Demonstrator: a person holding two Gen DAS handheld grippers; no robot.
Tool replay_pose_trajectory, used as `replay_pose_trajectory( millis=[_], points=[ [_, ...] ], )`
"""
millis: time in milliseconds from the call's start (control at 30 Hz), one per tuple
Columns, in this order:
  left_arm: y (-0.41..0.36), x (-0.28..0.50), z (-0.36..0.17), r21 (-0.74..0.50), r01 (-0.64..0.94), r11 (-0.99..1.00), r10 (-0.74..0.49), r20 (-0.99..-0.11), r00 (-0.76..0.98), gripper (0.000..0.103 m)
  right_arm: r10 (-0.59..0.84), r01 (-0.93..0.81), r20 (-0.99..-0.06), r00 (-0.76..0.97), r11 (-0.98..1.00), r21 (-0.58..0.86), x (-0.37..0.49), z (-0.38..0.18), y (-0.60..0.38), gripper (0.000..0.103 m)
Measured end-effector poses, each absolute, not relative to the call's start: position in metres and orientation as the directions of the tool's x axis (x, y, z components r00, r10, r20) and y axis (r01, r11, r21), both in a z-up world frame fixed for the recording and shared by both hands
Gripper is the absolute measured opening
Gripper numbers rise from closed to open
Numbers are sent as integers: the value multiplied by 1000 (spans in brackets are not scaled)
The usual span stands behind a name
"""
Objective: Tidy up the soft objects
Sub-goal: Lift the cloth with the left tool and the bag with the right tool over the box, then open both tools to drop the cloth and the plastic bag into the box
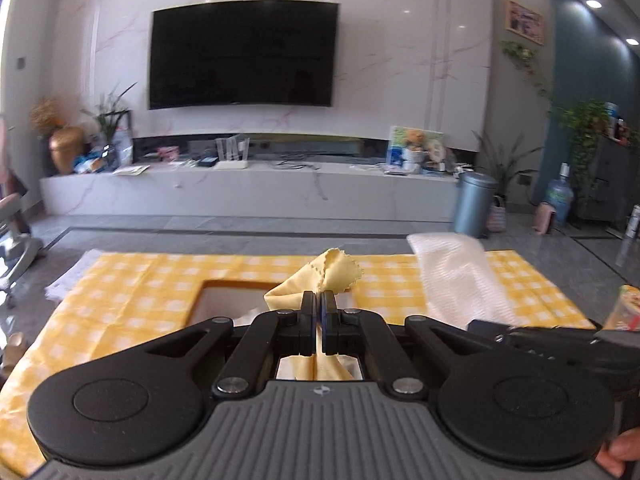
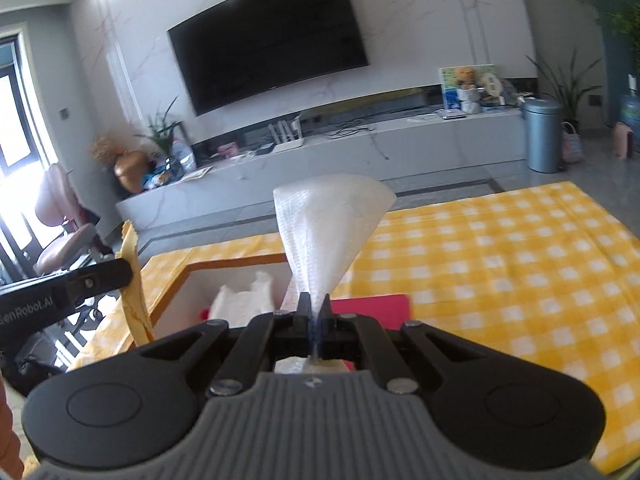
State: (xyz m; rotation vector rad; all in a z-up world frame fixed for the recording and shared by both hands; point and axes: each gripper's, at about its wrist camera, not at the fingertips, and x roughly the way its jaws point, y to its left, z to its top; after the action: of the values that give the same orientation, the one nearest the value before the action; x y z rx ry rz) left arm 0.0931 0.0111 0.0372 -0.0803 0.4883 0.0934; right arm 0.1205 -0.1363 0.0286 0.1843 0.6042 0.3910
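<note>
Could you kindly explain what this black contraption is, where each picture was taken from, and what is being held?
There is no robot: a person holds a two-finger tool in each hand, with a camera looking along its fingers. The left camera shows the left gripper shut on a yellow cloth. The right camera shows the right gripper shut on a white cloth. Below lies a yellow checked tablecloth. An open box on it holds a crumpled white piece, with something red beside it.

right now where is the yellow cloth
The yellow cloth is pinched in the left hand-held gripper, lifted over the open box on the yellow checked tablecloth.
</note>
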Motion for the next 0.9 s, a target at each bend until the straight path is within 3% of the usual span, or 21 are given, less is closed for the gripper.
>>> replay_pose_trajectory(
  millis=[133, 433, 533, 700, 767, 800, 833, 900],
  points=[
    [45, 97, 16, -100, -152, 983, 79, -517, 853, 2, 442, -351, -545, 713, 897, 269, 124, 24, -103, 0],
    [78, 116, -19, -57, -187, 981, 119, -588, 800, 3, 402, -375, -636, 658, 908, 187, 154, -4, -27, 0],
    [77, 121, -27, 14, -156, 988, 132, -605, 785, 4, 344, -356, -659, 669, 926, 123, 167, -13, -11, 0],
    [66, 123, -29, 143, -146, 979, 202, -556, 807, 5, 268, -356, -684, 678, 934, 13, 176, -28, 4, 0],
    [62, 123, -29, 169, -160, 972, 227, -540, 810, 15, 267, -357, -698, 664, 934, 16, 179, -32, 4, 1],
    [61, 123, -29, 178, -168, 970, 238, -533, 812, 32, 265, -357, -703, 661, 934, 17, 179, -34, 4, 4],
    [59, 122, -28, 186, -175, 967, 249, -524, 814, 59, 260, -353, -701, 664, 936, 13, 178, -35, 4, 9],
    [58, 119, -28, 203, -219, 954, 293, -492, 820, 69, 252, -343, -685, 684, 939, 3, 174, -34, 1, 41]
  ],
)
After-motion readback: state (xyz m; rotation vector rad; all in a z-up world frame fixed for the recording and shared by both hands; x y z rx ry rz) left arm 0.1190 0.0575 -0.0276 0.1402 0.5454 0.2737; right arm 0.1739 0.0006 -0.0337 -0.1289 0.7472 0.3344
